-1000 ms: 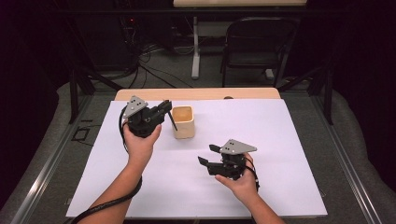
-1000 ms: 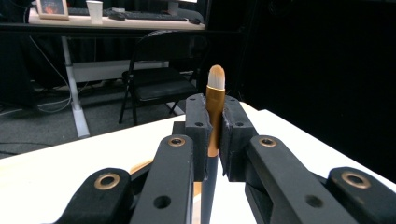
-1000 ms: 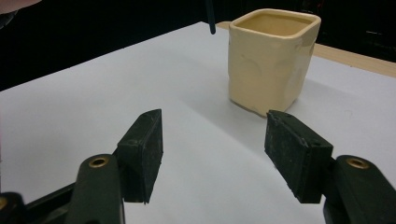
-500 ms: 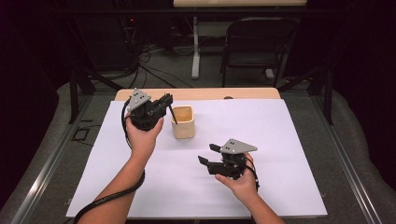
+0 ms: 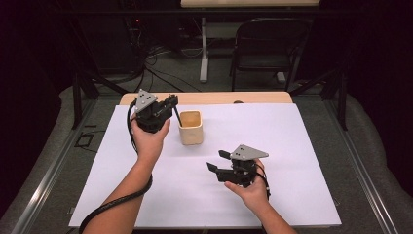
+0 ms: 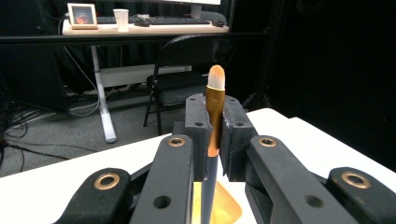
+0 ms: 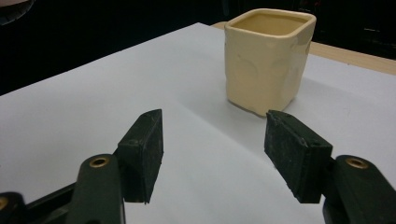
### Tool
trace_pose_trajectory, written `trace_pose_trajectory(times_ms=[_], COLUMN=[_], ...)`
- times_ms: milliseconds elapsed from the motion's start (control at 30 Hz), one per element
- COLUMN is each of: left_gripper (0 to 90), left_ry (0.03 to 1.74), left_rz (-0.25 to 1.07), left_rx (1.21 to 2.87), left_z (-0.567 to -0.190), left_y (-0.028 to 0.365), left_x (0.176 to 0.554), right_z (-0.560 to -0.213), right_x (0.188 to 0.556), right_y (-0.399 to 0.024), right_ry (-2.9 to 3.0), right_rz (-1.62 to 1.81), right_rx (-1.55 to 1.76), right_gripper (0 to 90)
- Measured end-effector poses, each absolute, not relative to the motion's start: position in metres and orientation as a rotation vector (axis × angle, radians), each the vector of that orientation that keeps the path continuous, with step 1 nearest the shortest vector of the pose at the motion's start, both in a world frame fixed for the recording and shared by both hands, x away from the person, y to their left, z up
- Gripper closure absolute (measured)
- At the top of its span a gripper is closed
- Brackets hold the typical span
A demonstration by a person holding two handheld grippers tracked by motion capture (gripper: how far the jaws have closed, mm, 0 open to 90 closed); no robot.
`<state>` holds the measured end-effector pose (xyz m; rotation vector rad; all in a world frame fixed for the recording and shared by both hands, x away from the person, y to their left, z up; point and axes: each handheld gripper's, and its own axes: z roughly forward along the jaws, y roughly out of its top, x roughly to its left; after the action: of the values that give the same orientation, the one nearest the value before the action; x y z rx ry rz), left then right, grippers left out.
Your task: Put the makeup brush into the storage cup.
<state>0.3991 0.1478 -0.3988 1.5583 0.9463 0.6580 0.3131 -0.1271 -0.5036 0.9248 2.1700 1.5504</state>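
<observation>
White paper [image 5: 292, 146] covers nearly all of the wooden table [image 5: 263, 98], leaving a bare strip of wood along the far edge. Beyond it the room is dark: a black folding chair [image 5: 265, 44] stands past the table, cables lie on the grey floor [image 5: 165, 73], and in my left gripper view a far desk [image 6: 140, 29] carries a keyboard [image 6: 175, 20], a white paper cup [image 6: 121, 19] and a small framed picture [image 6: 82, 15]. A cream, square-sided cup [image 5: 190, 127] sits on the paper towards the far left. My left gripper [image 5: 168, 103] hangs just left of that cup, its jaws clamped on a brush [image 6: 214, 116] whose pale tip points up and whose dark handle runs down over the cup's mouth. My right gripper [image 5: 218, 161] rests low over the near middle of the paper, jaws apart with nothing between them, facing the cup.
</observation>
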Motion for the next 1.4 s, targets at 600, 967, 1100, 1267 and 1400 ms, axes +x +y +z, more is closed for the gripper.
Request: trace_pose_trajectory(times_ms=[600, 967, 1100, 1267, 1400], left_gripper=[83.5, 83.5, 83.5, 83.4, 83.4], left_ry=[0.961, 0.966, 0.965, 0.966, 0.966], left_rz=[0.692, 0.703, 0.707, 0.704, 0.705], left_rx=[1.564, 1.568, 1.574, 1.576, 1.577], left_z=[-0.401, -0.405, -0.407, -0.411, -0.413], left_y=[0.142, 0.139, 0.138, 0.137, 0.137], left_x=[0.41, 0.413, 0.414, 0.414, 0.415], right_z=[-0.505, -0.505, -0.505, -0.506, -0.506], right_x=[0.314, 0.314, 0.314, 0.314, 0.314], right_y=[-0.127, -0.127, -0.127, -0.126, -0.125], right_ry=[2.172, 2.176, 2.176, 2.18, 2.181], right_rz=[1.557, 1.559, 1.558, 1.557, 1.558], right_rx=[0.936, 0.932, 0.933, 0.934, 0.931], right_gripper=[38.1, 38.1, 38.2, 38.2, 38.2])
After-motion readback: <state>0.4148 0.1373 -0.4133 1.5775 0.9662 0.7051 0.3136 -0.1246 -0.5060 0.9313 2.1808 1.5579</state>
